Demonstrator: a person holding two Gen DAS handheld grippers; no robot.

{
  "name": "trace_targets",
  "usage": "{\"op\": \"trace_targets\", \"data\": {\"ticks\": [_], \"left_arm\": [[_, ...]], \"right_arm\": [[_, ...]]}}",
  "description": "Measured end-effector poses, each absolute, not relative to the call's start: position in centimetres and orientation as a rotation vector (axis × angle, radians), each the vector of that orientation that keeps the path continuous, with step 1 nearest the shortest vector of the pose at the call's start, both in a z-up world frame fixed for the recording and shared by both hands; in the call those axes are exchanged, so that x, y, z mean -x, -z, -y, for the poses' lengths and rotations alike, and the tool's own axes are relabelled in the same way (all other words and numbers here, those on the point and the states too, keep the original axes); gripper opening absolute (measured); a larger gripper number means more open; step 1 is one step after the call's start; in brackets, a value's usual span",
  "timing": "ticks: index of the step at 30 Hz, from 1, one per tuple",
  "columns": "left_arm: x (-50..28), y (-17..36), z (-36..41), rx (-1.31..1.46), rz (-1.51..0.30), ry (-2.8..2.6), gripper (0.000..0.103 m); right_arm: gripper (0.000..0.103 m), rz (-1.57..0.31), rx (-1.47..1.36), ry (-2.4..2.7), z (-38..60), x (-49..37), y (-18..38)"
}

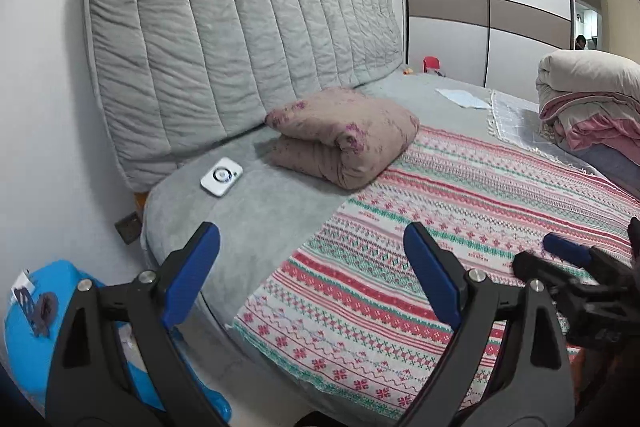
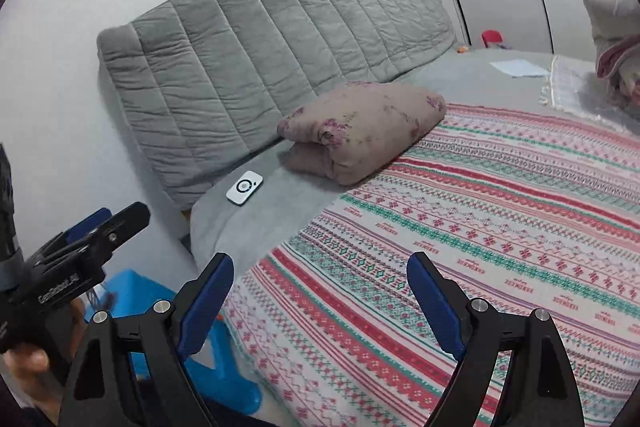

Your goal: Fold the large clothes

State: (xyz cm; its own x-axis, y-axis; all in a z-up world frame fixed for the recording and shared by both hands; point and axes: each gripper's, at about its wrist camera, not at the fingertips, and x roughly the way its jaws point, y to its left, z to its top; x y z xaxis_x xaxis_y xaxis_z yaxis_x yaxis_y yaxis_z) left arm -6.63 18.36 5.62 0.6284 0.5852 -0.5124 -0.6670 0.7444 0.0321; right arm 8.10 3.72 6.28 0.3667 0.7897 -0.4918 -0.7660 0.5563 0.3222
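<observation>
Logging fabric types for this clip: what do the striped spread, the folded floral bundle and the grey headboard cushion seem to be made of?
Striped spread: looks like thin woven or printed cotton, matte, lying flat with small repeated motifs.
Folded floral bundle: seems padded quilt fabric, soft and matte; thick rounded folds.
Grey headboard cushion: likely plush velvety fabric over padding; stitched channels, fine wrinkles, faint sheen.

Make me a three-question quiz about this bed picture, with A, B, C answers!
1. Where is the small white gadget?
A. on the grey bed cover beside the folded brown blanket
B. on the floor
C. on the wardrobe

2. Which colours stripe the patterned blanket?
A. blue and yellow
B. red, green and white
C. black and orange

3. How is the left gripper?
A. shut on the blanket
B. open and empty
C. holding the gadget

Answers: 1 A, it lies on grey cover near the folded brown blanket. 2 B, those bands show. 3 B, fingers stand wide apart with nothing between.
</observation>
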Motion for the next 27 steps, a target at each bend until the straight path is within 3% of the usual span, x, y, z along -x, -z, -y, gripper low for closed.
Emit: {"op": "trace_targets", "data": {"ticks": [19,22,27], "left_arm": [[5.4,-3.6,-17.0,0.102,-0.510,-0.771,0.094],[6.2,-4.1,-16.6,0.075,-0.462,-0.787,0.103],[6.7,-4.5,-16.3,0.055,-0.433,-0.807,0.103]], "right_arm": [[0.090,-0.511,0.043,-0.865,-3.7,-6.5,-5.7],[0.090,-0.494,0.070,-0.854,-4.0,-6.0,-5.6],[0.092,-0.468,0.120,-0.839,-4.7,-5.2,-5.6]]}}
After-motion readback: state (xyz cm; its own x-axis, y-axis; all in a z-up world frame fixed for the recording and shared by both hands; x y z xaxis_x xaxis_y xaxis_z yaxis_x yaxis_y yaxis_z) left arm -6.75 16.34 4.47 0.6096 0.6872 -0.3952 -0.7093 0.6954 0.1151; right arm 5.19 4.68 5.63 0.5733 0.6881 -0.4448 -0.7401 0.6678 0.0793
